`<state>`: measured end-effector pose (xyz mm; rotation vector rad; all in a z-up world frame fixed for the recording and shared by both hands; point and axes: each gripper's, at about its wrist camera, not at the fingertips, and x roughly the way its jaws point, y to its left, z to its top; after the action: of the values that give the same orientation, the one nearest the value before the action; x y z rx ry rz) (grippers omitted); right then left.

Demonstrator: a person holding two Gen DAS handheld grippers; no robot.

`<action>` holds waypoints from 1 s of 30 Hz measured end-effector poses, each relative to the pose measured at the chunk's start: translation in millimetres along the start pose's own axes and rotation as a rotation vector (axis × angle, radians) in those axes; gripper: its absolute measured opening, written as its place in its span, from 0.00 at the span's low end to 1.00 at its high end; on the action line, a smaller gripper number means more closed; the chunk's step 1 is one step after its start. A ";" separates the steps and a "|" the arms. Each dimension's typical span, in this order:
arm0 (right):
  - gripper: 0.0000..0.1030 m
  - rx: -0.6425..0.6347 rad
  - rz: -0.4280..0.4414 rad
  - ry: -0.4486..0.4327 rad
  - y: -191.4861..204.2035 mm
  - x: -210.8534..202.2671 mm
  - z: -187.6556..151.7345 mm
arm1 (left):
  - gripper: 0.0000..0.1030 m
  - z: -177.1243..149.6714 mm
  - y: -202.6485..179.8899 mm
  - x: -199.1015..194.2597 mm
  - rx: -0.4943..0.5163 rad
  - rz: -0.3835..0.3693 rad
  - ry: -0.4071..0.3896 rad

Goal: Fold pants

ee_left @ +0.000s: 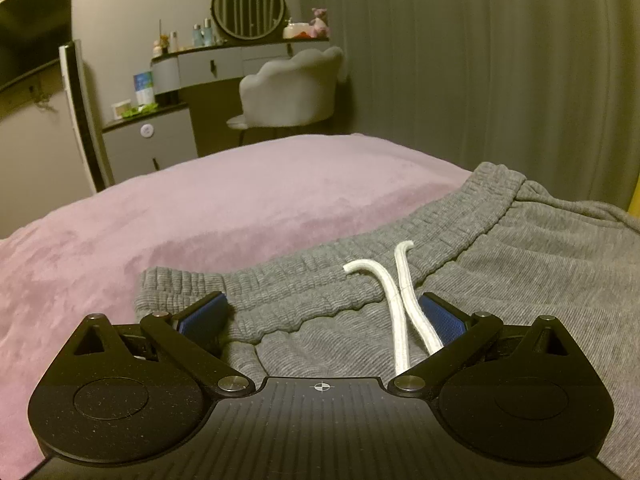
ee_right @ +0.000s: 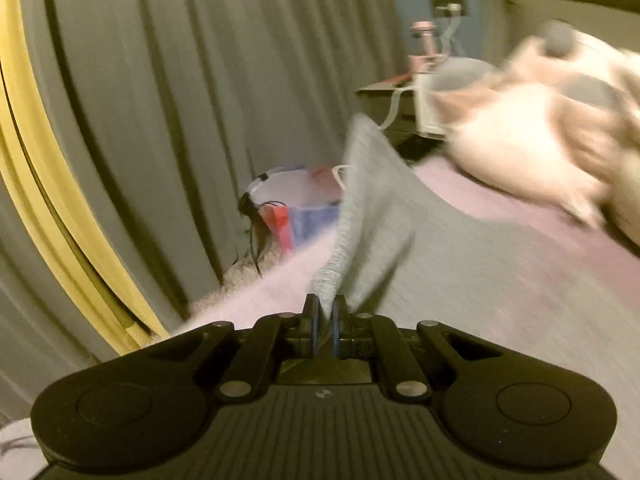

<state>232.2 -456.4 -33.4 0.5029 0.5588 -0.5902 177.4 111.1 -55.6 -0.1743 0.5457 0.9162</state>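
Grey sweatpants point(ee_left: 500, 264) lie on a pink bed cover point(ee_left: 200, 216), waistband toward the far side, with a white drawstring point(ee_left: 396, 300) across the front. My left gripper point(ee_left: 320, 316) is open, low over the waistband, its blue pads on either side of the ribbed band. My right gripper point(ee_right: 325, 320) is shut on a ribbed hem of the grey pants point(ee_right: 372, 208) and holds that part lifted above the bed. The right wrist view is blurred by motion.
A dressing table with a round mirror point(ee_left: 248, 6) and a pale chair point(ee_left: 292, 88) stand beyond the bed. Grey curtains point(ee_right: 180, 100) hang alongside. A laundry basket point(ee_right: 292, 204) sits on the floor. Pillows point(ee_right: 532, 136) lie at the bed's far right.
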 end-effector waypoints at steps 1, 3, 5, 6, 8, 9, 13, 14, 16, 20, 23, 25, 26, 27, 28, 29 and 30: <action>0.06 -0.007 -0.008 0.008 -13.3 -19.0 -19.1 | 1.00 0.2 0.7 -0.1 -0.003 -0.003 0.000; 0.05 -0.011 -0.038 0.068 -36.3 -35.8 -49.8 | 1.00 1.0 3.7 -1.7 -0.012 -0.014 -0.003; 0.05 0.033 -0.083 0.121 -67.3 -43.3 -75.2 | 1.00 1.8 8.1 -6.4 -0.026 -0.036 -0.015; 0.05 0.061 -0.107 0.138 -80.2 -44.3 -81.3 | 1.00 3.0 9.8 -10.6 -0.029 -0.052 -0.022; 0.06 0.148 -0.104 0.146 -105.7 -44.0 -81.4 | 1.00 6.7 10.3 -20.3 -0.022 -0.125 -0.028; 0.08 0.199 -0.082 0.137 -113.6 -42.7 -76.1 | 1.00 8.9 9.2 -27.1 -0.015 -0.187 -0.029; 0.72 0.397 0.056 0.086 -137.3 -35.6 -62.4 | 1.00 22.7 -5.1 -61.5 0.050 -0.452 -0.028; 0.78 0.415 0.067 0.080 -141.2 -35.0 -65.5 | 1.00 29.9 -10.1 -64.8 0.039 -0.534 0.023; 0.77 0.442 0.094 0.084 -148.6 -23.0 -61.8 | 1.00 48.4 -26.6 -63.2 0.023 -0.724 0.137; 0.58 0.514 0.149 0.084 -157.6 -4.6 -58.1 | 1.00 79.8 -71.2 -43.5 -0.030 -0.872 0.299; 0.55 0.554 0.170 0.083 -163.4 1.3 -56.9 | 1.00 93.8 -111.4 -18.4 -0.085 -0.920 0.447; 0.20 0.586 0.182 0.043 -170.2 4.7 -55.6 | 0.92 94.4 -135.2 -7.4 -0.073 -0.903 0.500; 0.14 0.590 0.187 0.044 -172.4 6.6 -54.5 | 0.83 94.6 -144.7 -3.8 -0.050 -0.882 0.510; 0.13 0.600 0.187 0.056 -175.2 10.0 -53.7 | 0.70 93.7 -154.7 -0.4 -0.022 -0.859 0.519; 0.13 0.620 0.198 0.072 -179.4 14.7 -53.9 | 0.67 92.2 -163.0 4.8 0.004 -0.838 0.540; 0.13 0.636 0.206 0.082 -181.8 16.3 -54.7 | 0.67 88.4 -169.9 9.9 0.016 -0.821 0.573; 0.13 0.650 0.215 0.087 -184.0 18.4 -54.5 | 0.67 84.1 -173.9 14.4 0.013 -0.817 0.595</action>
<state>109.7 -564.3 -135.9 1.1921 0.3780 -0.5383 353.4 46.9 -6.2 -0.6185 0.9320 0.0435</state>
